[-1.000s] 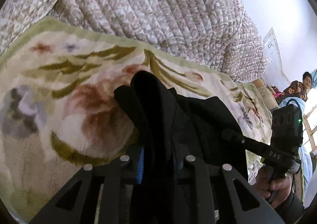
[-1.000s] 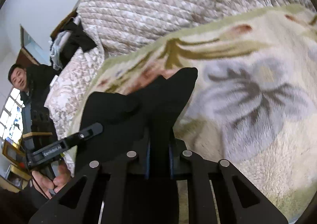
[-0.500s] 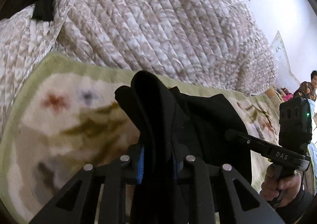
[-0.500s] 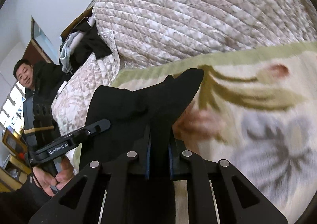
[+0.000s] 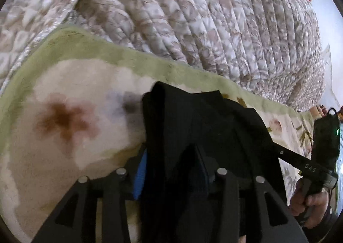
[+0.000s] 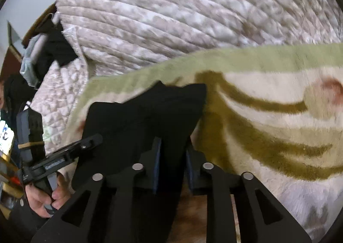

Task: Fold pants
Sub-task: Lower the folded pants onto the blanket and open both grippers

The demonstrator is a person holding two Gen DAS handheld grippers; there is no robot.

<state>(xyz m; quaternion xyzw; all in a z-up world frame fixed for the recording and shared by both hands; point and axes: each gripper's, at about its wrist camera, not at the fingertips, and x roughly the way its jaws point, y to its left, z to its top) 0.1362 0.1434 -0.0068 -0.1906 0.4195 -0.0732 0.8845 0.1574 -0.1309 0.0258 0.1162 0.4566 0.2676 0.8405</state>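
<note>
The black pants (image 5: 199,127) lie bunched over a floral cream and green blanket (image 5: 70,92). My left gripper (image 5: 171,170) has black cloth between its blue pads, and the jaws stand slightly apart. In the right wrist view the pants (image 6: 141,118) fill the lower middle. My right gripper (image 6: 171,163) also has cloth between its pads, with the jaws wider than before. Each gripper shows in the other's view: the right one (image 5: 300,161) at the right edge, the left one (image 6: 64,157) at the lower left.
A quilted beige bedspread (image 5: 203,13) rises behind the blanket's green border. Dark and pale clothes (image 6: 42,54) are piled at the far left of the bed. A person's hand (image 6: 47,198) holds the left gripper's handle.
Both grippers carried the pants' edge forward toward the blanket's far green border and lower onto it. The jaws of both have widened a little around the cloth.
</note>
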